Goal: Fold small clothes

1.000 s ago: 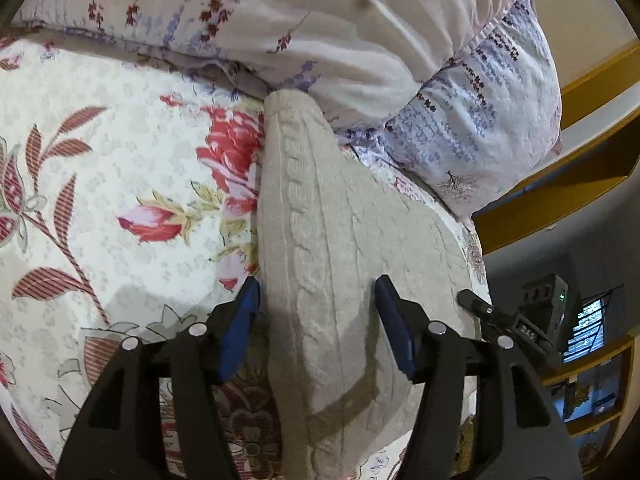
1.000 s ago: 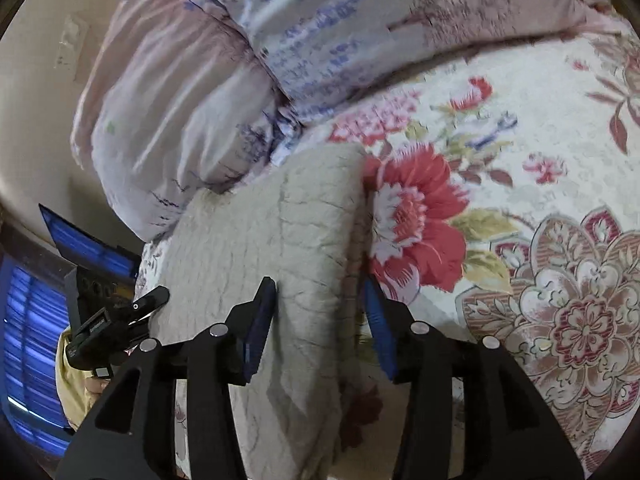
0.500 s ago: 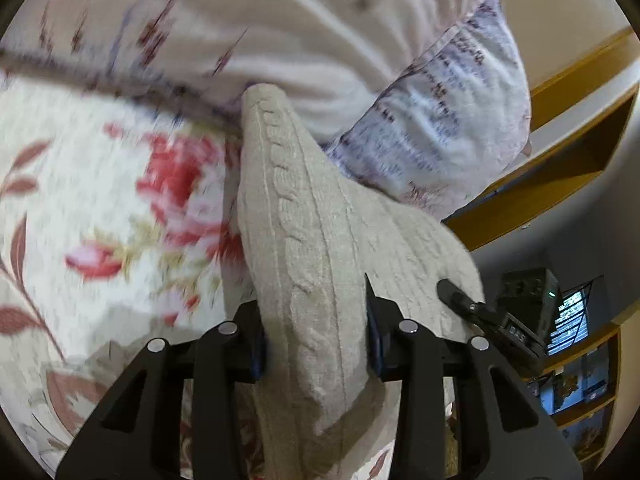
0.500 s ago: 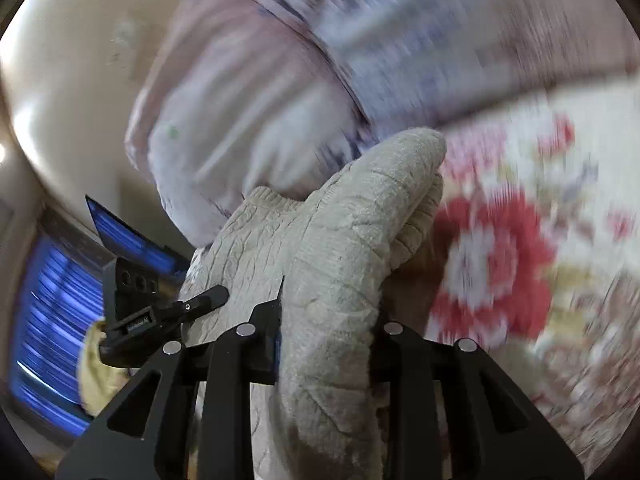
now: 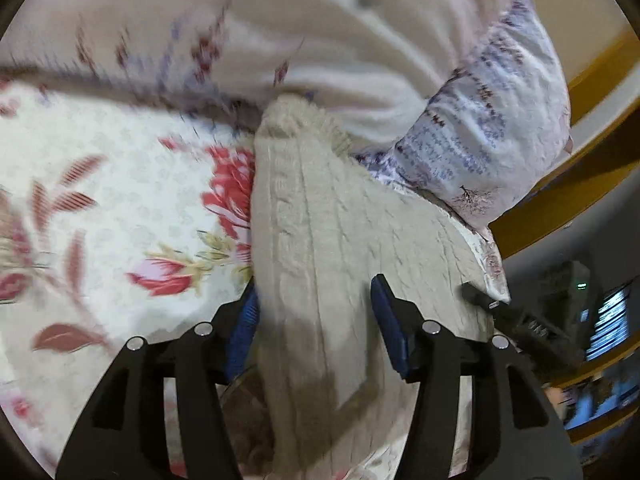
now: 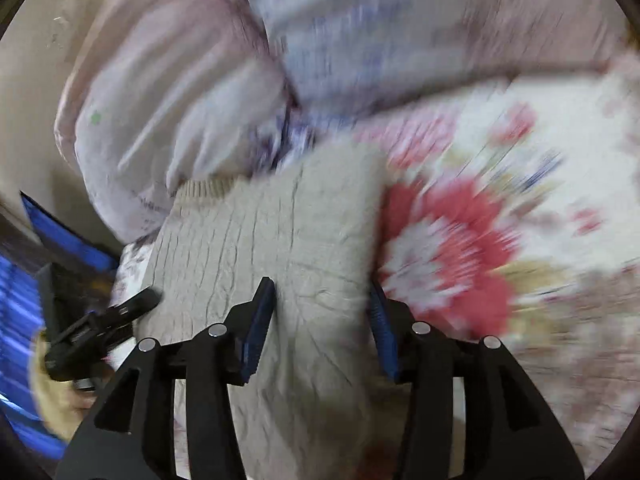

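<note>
A beige cable-knit sweater (image 5: 332, 240) lies folded in a narrow stack on the floral bedspread (image 5: 120, 184), its far end against the pillows. My left gripper (image 5: 316, 312) straddles the sweater's near left edge. Its jaws are opening, and the knit lies slack between the blue pads without being pinched. In the right wrist view the same sweater (image 6: 280, 232) shows its right edge. My right gripper (image 6: 320, 316) also has opening jaws, with the fabric loose between them. Both views are motion-blurred.
Two pillows, one pale (image 5: 360, 40) and one with blue print (image 5: 480, 140), lean at the head of the bed. A wooden rail (image 5: 580, 176) and a lit screen (image 5: 608, 320) lie beyond the bed's edge. The bedspread (image 6: 520, 168) stretches away to the right.
Half a second ago both grippers pinched the sweater's edge and held it raised. Now the jaws have spread and the knit has dropped flat onto the bed.
</note>
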Motion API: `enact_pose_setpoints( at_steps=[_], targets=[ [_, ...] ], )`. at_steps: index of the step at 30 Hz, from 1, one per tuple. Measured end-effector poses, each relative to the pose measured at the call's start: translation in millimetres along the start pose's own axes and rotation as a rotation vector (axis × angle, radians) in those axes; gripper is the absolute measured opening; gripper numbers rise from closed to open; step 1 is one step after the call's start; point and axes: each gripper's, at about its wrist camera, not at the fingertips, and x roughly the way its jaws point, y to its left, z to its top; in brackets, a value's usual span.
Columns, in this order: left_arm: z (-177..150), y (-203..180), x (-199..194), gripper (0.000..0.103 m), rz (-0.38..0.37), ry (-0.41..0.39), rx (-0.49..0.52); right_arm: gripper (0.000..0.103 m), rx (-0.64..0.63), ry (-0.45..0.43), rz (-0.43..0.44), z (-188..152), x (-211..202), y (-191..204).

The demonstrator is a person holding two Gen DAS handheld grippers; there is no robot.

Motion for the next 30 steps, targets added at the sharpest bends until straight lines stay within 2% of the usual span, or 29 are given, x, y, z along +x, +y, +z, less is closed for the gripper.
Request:
enact_pose_setpoints(
  at_steps=[2, 4, 8, 10, 11, 12, 17, 19, 20, 21, 24, 27, 30],
  targets=[
    [-12, -7, -22, 0.06, 0.044, -0.059, 0.076, 0.048, -0.05, -0.093, -0.033, -5, -26, 7],
    [-22, -18, -35, 0.066, 0.074, -0.077, 0.144, 0.048, -0.131, -0.132, -0.019, -12, -40, 22],
    [-42, -27, -36, 0.067, 0.111, -0.035, 0.221, 0.048, -0.322, -0.062, 0.004, -35, -38, 58],
    [-50, -24, -27, 0.066, 0.155, -0.005, 0.24, 0.048, -0.387, -0.006, -0.057, -47, -22, 67],
    [-55, -22, -19, 0.062, 0.205, 0.018, 0.256, 0.048, -0.397, 0.029, -0.106, -51, -12, 66],
    [-59, -18, -14, 0.062, 0.224, 0.032, 0.264, 0.048, -0.394, 0.083, -0.178, -55, 4, 59],
    [-60, -21, -16, 0.063, 0.248, 0.003, 0.273, 0.05, -0.418, 0.018, -0.232, -68, -3, 61],
    [-67, -26, -26, 0.072, 0.253, -0.02, 0.288, 0.068, -0.395, -0.03, -0.225, -71, -19, 61],
    [-72, -31, -32, 0.081, 0.267, -0.038, 0.304, 0.082, -0.379, -0.059, -0.219, -74, -30, 59],
    [-76, -33, -37, 0.086, 0.278, -0.054, 0.317, 0.089, -0.354, -0.097, -0.215, -75, -39, 57],
    [-91, -36, -48, 0.094, 0.294, -0.085, 0.324, 0.092, -0.287, -0.152, -0.211, -82, -58, 48],
    [-101, -38, -50, 0.1, 0.302, -0.078, 0.296, 0.093, -0.232, -0.157, -0.226, -87, -60, 40],
    [-108, -41, -51, 0.101, 0.341, -0.092, 0.291, 0.093, -0.221, -0.159, -0.264, -96, -62, 39]
  ],
)
